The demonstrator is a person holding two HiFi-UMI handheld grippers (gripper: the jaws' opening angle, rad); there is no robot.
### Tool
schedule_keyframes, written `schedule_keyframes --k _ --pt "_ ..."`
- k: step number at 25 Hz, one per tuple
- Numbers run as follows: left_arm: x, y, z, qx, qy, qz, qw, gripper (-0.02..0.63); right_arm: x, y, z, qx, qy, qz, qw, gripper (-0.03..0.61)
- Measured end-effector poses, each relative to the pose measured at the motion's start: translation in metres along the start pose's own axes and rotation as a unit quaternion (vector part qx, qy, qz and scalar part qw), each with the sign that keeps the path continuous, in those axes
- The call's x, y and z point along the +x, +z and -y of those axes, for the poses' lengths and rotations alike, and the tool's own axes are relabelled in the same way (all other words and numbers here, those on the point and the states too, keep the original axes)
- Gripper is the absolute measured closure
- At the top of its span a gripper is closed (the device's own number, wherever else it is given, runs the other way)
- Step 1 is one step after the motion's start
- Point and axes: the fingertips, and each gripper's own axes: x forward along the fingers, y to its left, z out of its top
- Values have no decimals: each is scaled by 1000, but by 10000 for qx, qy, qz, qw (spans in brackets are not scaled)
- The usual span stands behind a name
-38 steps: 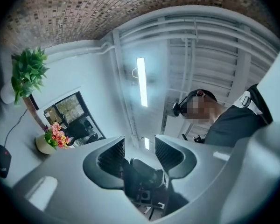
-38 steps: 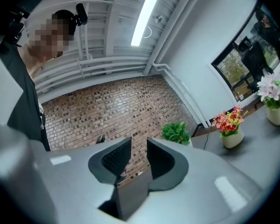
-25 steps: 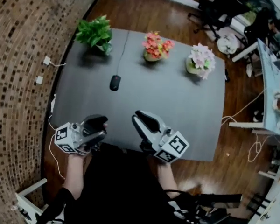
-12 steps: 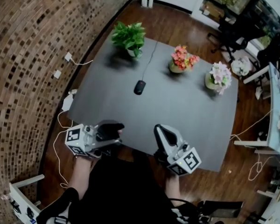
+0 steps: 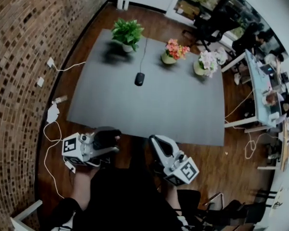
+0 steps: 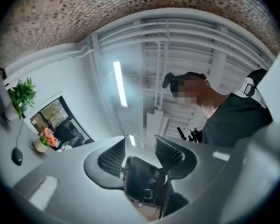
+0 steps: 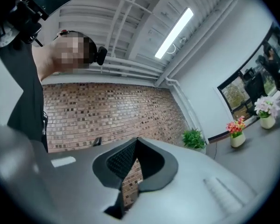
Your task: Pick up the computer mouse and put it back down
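The black computer mouse (image 5: 139,79) lies on the grey table (image 5: 111,100) toward its far side, and its cable runs to the far edge. It also shows small at the left of the left gripper view as the mouse (image 6: 17,156). Both grippers hang in front of the table's near edge, close to my body and far from the mouse. My left gripper (image 5: 109,138) has its jaws apart, and the left gripper (image 6: 140,146) grips nothing; only a dark shape shows beyond the gap. My right gripper (image 5: 158,144) has its tips together, and the right gripper (image 7: 136,141) is empty.
A green pot plant (image 5: 127,32), a pot of pink and orange flowers (image 5: 173,49) and a pot of pale flowers (image 5: 207,60) stand along the table's far edge. A brick wall is at the left, with a power adapter (image 5: 53,112) and cables on the floor. Desks and chairs stand at the right.
Both grippers have drawn back from over the table's near edge to in front of it, and my view has pulled back with them. The mouse has not moved on the table.
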Motion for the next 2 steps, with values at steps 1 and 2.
schedule_keyframes --k 1,2 --pt "-9 0 9 -36 -67 -17 10000 431 -2 -8 -14 0 -67 -21 10000 578" --pt "-17 0 18 -74 -134 -40 9999 431 -4 -16 -27 4 -139 -42 9999 578"
